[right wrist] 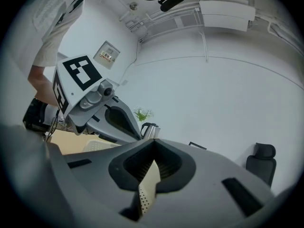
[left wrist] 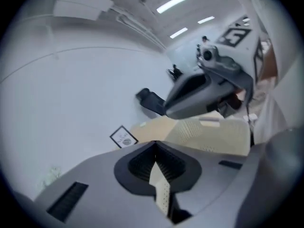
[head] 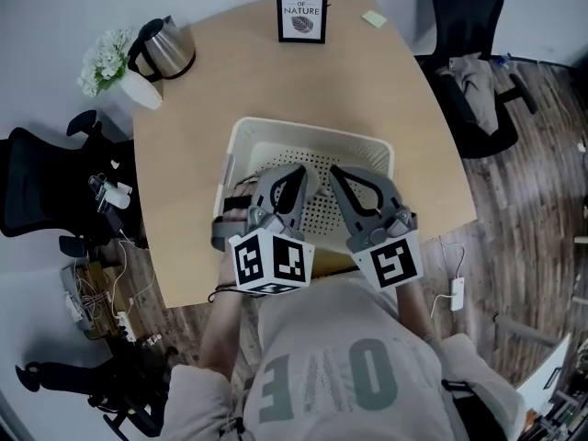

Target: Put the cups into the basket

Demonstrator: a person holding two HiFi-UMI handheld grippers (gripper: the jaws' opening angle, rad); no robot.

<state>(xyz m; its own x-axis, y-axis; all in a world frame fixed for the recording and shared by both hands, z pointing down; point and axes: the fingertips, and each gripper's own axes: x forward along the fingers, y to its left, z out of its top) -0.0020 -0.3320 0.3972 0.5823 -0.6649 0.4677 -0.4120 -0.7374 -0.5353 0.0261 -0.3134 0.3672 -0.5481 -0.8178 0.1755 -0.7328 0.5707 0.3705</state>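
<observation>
Left hand-held gripper (head: 296, 173), jaws together, hangs over basket (head: 312, 134); kettle (head: 170, 51) well apart.

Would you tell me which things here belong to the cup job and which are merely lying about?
Job: basket, left gripper, right gripper, both shut; no cups in view.
Lying about: kettle, flowers, framed picture, sticky note, chairs.

The wooden table (head: 202, 154) bears a white basket (head: 312, 133), kettle (head: 170, 49), framed sign (head: 301, 14) — and a yellow note (head: 373, 18).
</observation>
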